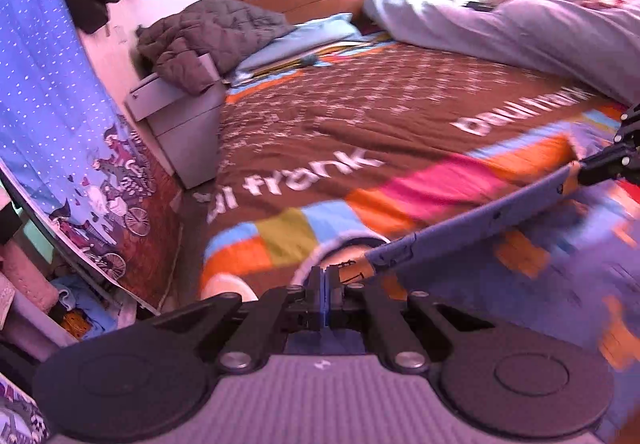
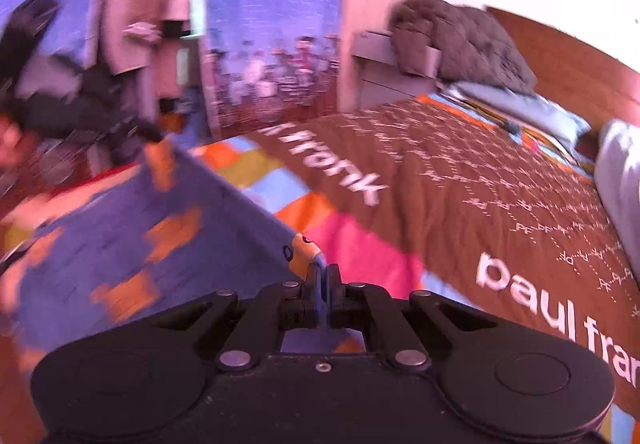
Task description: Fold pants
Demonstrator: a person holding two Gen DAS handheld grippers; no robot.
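Observation:
The pants (image 1: 532, 244) are blue-purple with orange figures and are stretched in the air above the bed. My left gripper (image 1: 324, 276) is shut on one corner of the pants' top edge. My right gripper (image 2: 323, 272) is shut on the other corner of the pants (image 2: 132, 244). The right gripper also shows in the left wrist view (image 1: 608, 160) at the far end of the taut edge. The left gripper shows blurred in the right wrist view (image 2: 148, 132). The cloth hangs down below the held edge.
The bed has a brown cover (image 1: 360, 104) with white lettering and coloured blocks. A grey quilted jacket (image 1: 208, 40) lies on a bedside cabinet (image 1: 180, 116). A rumpled lilac duvet (image 1: 500, 28) lies at the far right. A blue patterned curtain (image 1: 48, 104) hangs at left.

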